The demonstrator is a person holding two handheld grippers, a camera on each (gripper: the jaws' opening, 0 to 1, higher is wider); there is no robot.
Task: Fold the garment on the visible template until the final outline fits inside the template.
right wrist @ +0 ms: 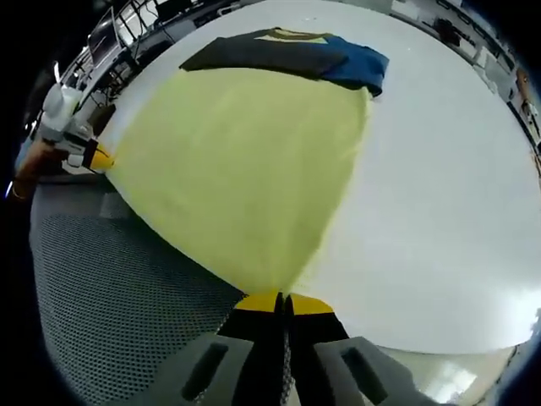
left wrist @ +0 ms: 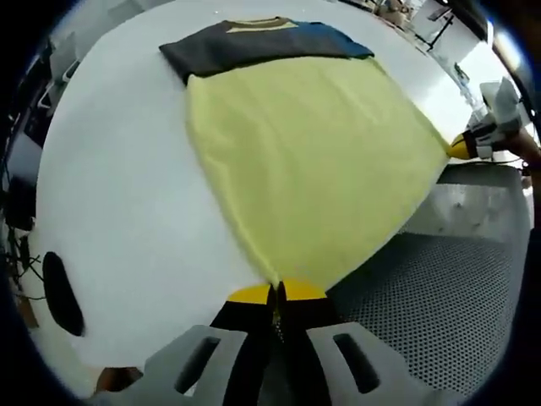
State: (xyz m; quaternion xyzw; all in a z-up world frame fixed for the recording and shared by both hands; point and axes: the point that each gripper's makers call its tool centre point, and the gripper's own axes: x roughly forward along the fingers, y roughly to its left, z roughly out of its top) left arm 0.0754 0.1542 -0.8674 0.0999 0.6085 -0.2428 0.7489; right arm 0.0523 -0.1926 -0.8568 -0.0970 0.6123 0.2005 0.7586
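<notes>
- Left gripper (left wrist: pixel 277 292): the jaws are seen clenched together on a corner of the garment (left wrist: pixel 313 161), the yellow tips meeting at the cloth's edge in the left gripper view.
- Right gripper (right wrist: pixel 279 298): the jaws are likewise closed on another corner of the same garment (right wrist: pixel 245 169), the pinched point lying right at the yellow tips in the right gripper view.
- From each pair of jaws the yellow cloth is seen fanning outward and away, drawn taut between the two held corners, so that this edge is lifted off the surface.
- The far part of the garment, with dark and blue panels and a yellow-trimmed neck, is seen lying flat on the table (left wrist: pixel 118 194), well apart from both pairs of jaws.
- The table's white surface (right wrist: pixel 439 186) is observed beneath and beside the garment; no template outline can be made out on it.
- The held edge is located over the table's near edge, past which a perforated grey floor mat (left wrist: pixel 448 304) is noted below.
- The opposite gripper is visible at the far side of each view, touching the cloth's corner.
</notes>
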